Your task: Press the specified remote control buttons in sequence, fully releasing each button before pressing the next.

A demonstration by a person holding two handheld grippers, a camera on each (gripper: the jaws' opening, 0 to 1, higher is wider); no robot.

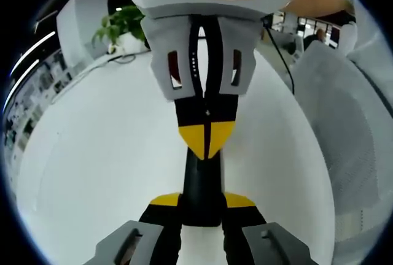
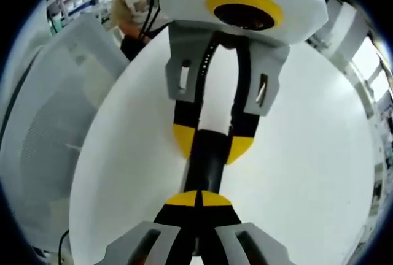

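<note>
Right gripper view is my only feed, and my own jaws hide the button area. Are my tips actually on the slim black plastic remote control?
Observer: In the left gripper view, the right gripper has its yellow tips shut together. Their point meets the top face of the slim black plastic remote control, as far as I can tell. I cannot make out the buttons themselves.
Operator: What is behind my gripper on the table?
Observer: A green leafy potted plant stands at the far edge of the white table.
</note>
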